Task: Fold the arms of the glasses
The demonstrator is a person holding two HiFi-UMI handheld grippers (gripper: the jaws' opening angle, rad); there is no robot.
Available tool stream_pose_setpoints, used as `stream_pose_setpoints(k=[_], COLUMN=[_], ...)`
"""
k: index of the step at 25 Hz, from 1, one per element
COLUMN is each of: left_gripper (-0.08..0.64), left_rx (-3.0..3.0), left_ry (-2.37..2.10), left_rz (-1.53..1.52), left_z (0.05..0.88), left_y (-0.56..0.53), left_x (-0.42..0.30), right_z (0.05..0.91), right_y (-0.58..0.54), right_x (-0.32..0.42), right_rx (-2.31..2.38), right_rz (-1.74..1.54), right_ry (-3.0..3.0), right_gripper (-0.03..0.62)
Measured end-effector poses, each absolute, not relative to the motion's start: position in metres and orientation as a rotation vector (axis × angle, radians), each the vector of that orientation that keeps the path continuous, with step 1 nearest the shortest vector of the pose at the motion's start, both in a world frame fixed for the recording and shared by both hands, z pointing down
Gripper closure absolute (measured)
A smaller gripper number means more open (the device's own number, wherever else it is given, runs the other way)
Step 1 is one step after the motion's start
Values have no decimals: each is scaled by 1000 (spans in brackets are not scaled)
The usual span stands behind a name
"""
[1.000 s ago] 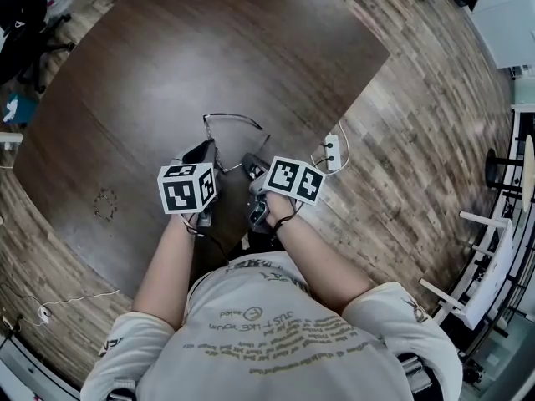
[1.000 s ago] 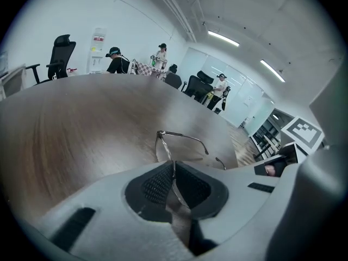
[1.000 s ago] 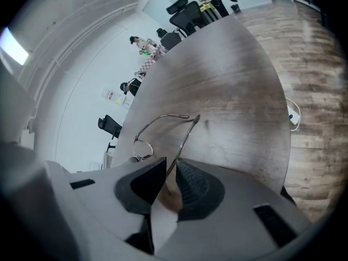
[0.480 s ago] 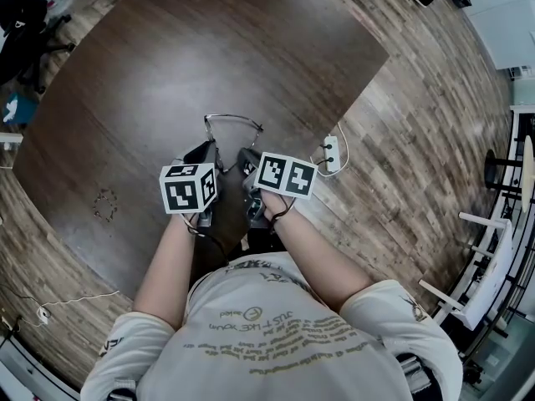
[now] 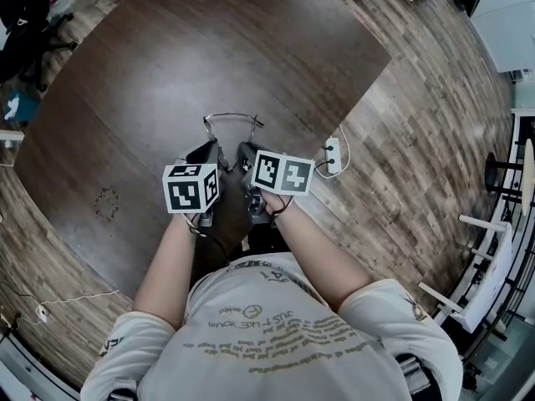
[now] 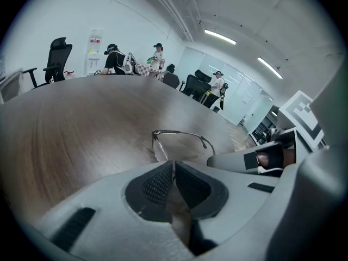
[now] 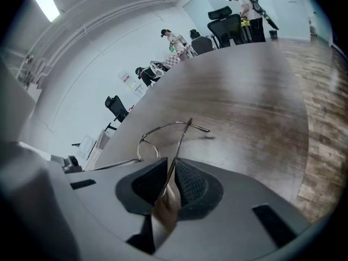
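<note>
Thin metal-framed glasses (image 5: 231,120) sit on the dark brown table (image 5: 142,73) just beyond both grippers. My left gripper (image 5: 209,152) is shut on the glasses' left arm; in the left gripper view the frame (image 6: 179,132) stands right past its pads (image 6: 160,181). My right gripper (image 5: 245,152) holds the right arm (image 7: 182,140), which runs as a thin wire between its pads (image 7: 190,181). Those jaws are closing on it. The arm is angled inward across the frame (image 7: 163,126). The two grippers are close side by side.
The table's right edge (image 5: 351,98) drops to wooden floor, where a white power strip (image 5: 333,151) and its cable lie near my right hand. Office chairs (image 6: 57,56) and people (image 6: 114,58) are at the table's far end.
My right gripper has moved left toward the left one and rolled, swinging the right glasses arm inward. The left gripper has stayed put.
</note>
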State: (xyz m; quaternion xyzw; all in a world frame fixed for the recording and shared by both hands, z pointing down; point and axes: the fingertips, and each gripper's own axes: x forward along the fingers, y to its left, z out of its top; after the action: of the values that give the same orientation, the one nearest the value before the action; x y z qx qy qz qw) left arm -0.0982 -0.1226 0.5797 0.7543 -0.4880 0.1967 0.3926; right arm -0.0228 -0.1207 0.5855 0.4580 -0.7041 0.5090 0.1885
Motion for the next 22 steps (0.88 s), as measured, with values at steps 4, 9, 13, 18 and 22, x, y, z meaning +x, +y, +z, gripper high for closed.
stream_pose_setpoints(k=[4, 9, 13, 18, 22], left_gripper=[545, 545, 545, 545, 545], left_rx=[1921, 1937, 1939, 1938, 1938], left_ry=[-1235, -1210, -1214, -1216, -1206], left_rz=[501, 517, 520, 522, 527], left_z=[579, 580, 579, 579, 580], left_y=[-125, -125, -126, -125, -124], left_x=[-97, -89, -88, -90, -89], right_z=[585, 583, 581, 580, 576], right_y=[-124, -123, -123, -124, -125], right_x=[-28, -42, -48, -52, -56], right_rx=[1255, 1176, 1156, 1122, 1101], right_rz=[1392, 1363, 1341, 1298, 1287], right_ry=[-2010, -2050, -2068, -2078, -2111], right_gripper=[540, 545, 546, 545, 545])
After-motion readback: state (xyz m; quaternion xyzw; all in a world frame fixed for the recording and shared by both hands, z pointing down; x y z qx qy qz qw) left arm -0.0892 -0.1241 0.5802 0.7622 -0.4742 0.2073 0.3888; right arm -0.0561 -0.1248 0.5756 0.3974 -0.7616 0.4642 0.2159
